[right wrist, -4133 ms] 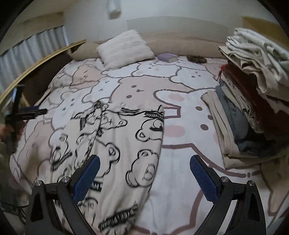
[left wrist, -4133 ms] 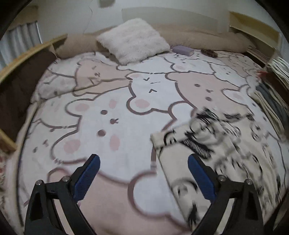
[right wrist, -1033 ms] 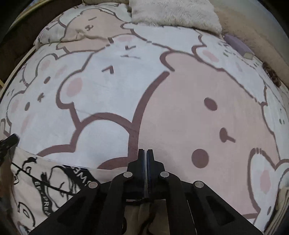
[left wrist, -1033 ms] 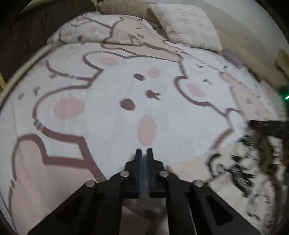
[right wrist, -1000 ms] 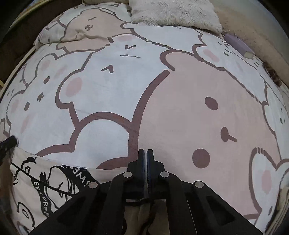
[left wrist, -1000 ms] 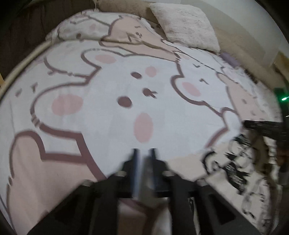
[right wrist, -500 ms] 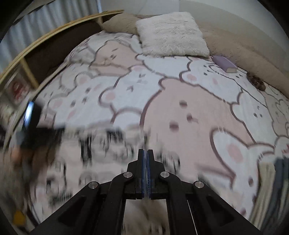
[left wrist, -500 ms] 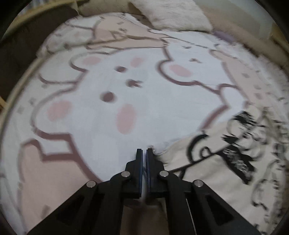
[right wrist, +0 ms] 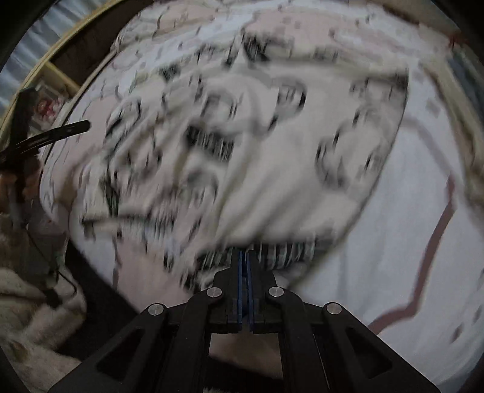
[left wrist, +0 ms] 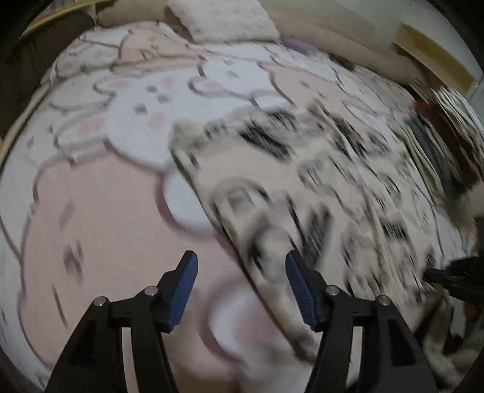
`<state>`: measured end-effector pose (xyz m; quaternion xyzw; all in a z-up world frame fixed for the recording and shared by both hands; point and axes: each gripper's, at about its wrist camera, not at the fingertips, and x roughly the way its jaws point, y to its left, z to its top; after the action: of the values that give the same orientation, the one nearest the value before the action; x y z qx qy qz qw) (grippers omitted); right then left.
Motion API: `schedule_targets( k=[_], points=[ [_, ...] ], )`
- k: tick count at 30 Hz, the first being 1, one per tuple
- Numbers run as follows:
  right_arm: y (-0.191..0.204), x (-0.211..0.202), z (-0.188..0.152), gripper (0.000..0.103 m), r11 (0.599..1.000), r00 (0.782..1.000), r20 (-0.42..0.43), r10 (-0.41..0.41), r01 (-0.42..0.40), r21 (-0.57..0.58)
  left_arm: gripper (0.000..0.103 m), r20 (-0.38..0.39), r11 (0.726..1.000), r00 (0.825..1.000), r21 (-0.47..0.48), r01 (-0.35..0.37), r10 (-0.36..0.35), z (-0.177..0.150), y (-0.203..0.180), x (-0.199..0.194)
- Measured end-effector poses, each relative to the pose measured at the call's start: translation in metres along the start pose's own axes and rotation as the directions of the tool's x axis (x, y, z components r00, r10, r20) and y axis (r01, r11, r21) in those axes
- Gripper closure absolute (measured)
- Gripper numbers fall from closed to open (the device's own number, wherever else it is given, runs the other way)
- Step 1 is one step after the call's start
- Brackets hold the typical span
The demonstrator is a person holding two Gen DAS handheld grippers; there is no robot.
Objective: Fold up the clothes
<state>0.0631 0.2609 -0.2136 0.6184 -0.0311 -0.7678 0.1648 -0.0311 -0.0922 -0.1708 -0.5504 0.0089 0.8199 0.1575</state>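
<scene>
A cream garment printed with black cartoon bears (left wrist: 332,169) lies spread on the bed, blurred by motion. My left gripper (left wrist: 242,266) hangs above its left edge with the jaws opening. The garment's edge runs under the right finger (left wrist: 299,287), and neither pad presses on it. My right gripper (right wrist: 243,257) is shut on the garment's (right wrist: 272,157) striped hem at its near edge. The right gripper's black tip shows at the far right of the left wrist view.
The bed is covered by a pink and white bear-print bedspread (left wrist: 106,211). A fluffy white pillow (left wrist: 224,18) lies at the head. A stack of folded clothes (left wrist: 438,121) stands at the right. A wooden bed rail (right wrist: 45,66) curves along the left.
My left gripper went from shut to open and drew back over the garment's left edge. My right gripper, still shut, swept across the bed with the hem, and the garment now fills its view.
</scene>
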Motion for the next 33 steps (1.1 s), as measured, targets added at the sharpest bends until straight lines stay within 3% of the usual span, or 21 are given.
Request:
schedule_targets(
  k=[3, 5, 8, 10, 11, 19, 21, 24, 27, 30, 33],
  points=[
    [0.003, 0.0, -0.02, 0.101, 0.998, 0.998, 0.041, -0.04, 0.042, -0.041, 0.042, -0.009, 1.0, 1.0, 0.004, 0.017, -0.017, -0.028, -0.024, -0.003],
    [0.001, -0.003, -0.021, 0.101, 0.999, 0.998, 0.047, -0.035, 0.036, -0.022, 0.042, 0.006, 0.998, 1.0, 0.06, 0.017, -0.018, -0.039, -0.048, -0.001],
    [0.01, -0.009, -0.017, 0.101, 0.998, 0.996, 0.068, -0.055, 0.057, -0.036, 0.042, -0.04, 0.984, 0.997, 0.169, -0.061, 0.069, -0.044, -0.072, 0.017],
    [0.017, -0.013, -0.014, 0.101, 0.997, 0.995, 0.097, -0.039, 0.045, -0.064, 0.042, -0.119, 0.959, 0.977, 0.244, -0.142, 0.175, -0.051, -0.077, 0.037],
    [0.02, -0.015, -0.012, 0.101, 0.996, 0.994, 0.11, -0.027, 0.035, -0.078, 0.042, -0.124, 0.954, 0.974, 0.257, -0.153, 0.189, -0.056, -0.075, 0.039],
    [0.022, 0.01, -0.021, 0.101, 0.999, 0.999, 0.043, -0.004, 0.006, -0.054, 0.042, -0.161, 0.943, 0.964, 0.294, -0.158, 0.212, -0.059, -0.063, 0.034],
    [0.017, 0.011, -0.018, 0.101, 0.999, 0.999, 0.031, 0.025, -0.024, -0.023, 0.043, -0.17, 0.947, 0.968, 0.294, -0.13, 0.186, -0.05, -0.064, 0.027],
    [0.012, -0.001, -0.006, 0.101, 0.997, 0.998, 0.011, 0.069, -0.069, 0.018, 0.043, -0.105, 0.94, 0.984, 0.324, -0.105, 0.145, -0.021, -0.073, -0.001],
    [0.001, -0.044, 0.018, 0.101, 0.993, 0.984, 0.142, 0.108, -0.115, 0.037, 0.042, 0.002, 0.924, 0.995, 0.372, -0.09, 0.096, 0.027, -0.088, -0.037],
    [-0.024, -0.082, 0.057, 0.101, 0.997, 0.951, 0.308, -0.011, -0.014, 0.081, 0.04, 0.074, 0.92, 0.997, 0.389, -0.052, 0.025, 0.077, -0.1, -0.057],
    [-0.063, -0.098, 0.093, 0.101, 0.98, 0.903, 0.396, -0.167, 0.11, 0.163, 0.027, 0.121, 0.922, 0.992, 0.386, -0.01, -0.04, 0.135, -0.118, -0.048]
  ],
)
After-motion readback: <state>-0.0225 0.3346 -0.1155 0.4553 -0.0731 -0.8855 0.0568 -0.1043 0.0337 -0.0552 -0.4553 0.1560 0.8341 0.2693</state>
